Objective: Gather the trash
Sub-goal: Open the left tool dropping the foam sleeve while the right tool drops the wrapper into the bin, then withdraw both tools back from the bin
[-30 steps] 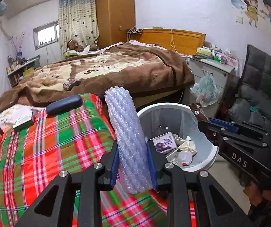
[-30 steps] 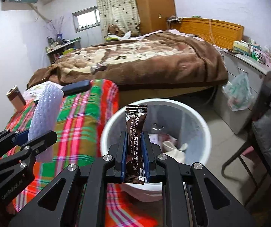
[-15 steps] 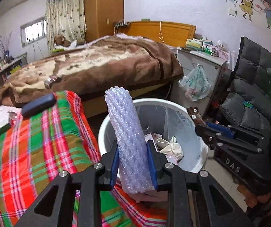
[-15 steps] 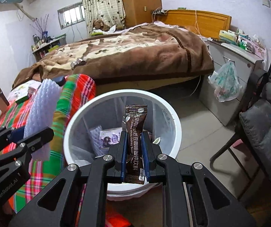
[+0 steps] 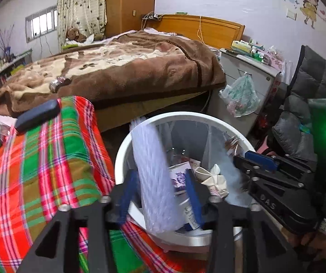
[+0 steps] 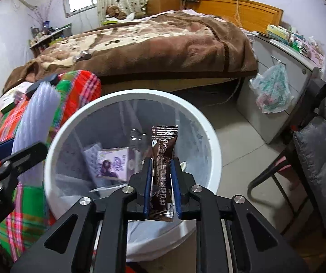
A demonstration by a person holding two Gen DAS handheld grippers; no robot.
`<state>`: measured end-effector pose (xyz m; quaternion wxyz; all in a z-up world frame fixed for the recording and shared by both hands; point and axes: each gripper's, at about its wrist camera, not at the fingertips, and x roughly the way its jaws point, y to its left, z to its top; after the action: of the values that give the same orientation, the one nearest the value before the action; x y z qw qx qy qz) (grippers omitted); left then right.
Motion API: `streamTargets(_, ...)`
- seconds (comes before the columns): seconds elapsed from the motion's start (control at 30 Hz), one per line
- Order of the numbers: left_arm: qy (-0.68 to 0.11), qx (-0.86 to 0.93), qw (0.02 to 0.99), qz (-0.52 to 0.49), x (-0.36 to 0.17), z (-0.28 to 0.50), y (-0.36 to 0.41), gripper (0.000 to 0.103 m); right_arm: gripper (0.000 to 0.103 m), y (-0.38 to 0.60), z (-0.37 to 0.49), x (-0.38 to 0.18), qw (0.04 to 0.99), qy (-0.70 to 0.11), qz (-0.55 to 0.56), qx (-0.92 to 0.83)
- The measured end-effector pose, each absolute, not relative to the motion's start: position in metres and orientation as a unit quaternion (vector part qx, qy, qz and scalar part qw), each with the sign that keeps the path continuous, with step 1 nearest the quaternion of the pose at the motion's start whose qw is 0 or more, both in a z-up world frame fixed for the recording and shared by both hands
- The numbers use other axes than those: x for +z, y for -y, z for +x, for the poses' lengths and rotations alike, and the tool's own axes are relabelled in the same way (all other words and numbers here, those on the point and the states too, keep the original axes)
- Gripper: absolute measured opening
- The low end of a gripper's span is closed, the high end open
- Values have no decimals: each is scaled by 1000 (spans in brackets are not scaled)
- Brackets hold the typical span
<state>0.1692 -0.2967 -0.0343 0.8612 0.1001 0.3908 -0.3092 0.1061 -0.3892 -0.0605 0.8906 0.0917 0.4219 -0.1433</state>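
A white trash bin (image 5: 185, 115) (image 6: 140, 92) stands on the floor beside the plaid-covered table, with cartons and crumpled paper inside. My left gripper (image 5: 161, 175) hangs over its near rim. Its jaws are opening, and the white foam-net roll (image 5: 153, 170) (image 6: 35, 118) stands blurred between them, loose from the pads. My right gripper (image 6: 161, 160) is over the bin's middle, its jaws opening too. A brown coffee sachet (image 6: 164, 150) still stands upright between its blue pads, over the bin's mouth.
The plaid cloth (image 5: 37, 170) covers the table to the left, with a dark case (image 5: 37, 115) and small boxes at its far end. A bed lies behind. A plastic bag (image 5: 240, 97) hangs on a grey cabinet, and a padded chair (image 6: 317, 154) is on the right.
Both grippers came forward and down over the bin. Both pairs of jaws have spread apart, and the foam roll has slipped lower and blurs.
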Motion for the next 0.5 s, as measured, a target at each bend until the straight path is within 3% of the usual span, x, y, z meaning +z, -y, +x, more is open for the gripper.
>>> streamTargets(0.03,-388,-307,863,102,-35,169,297,56,35,390,105,-61,891,-422,96,-139)
streamTargets(0.1,-387,-303,864,105,-35,169,296,56,62,390,104,-61,891,-423,100,-130)
streamTargets(0.5,-362,-275,885,98,-20,152,277,56,63,378,90,-47,899,-403,98,-140)
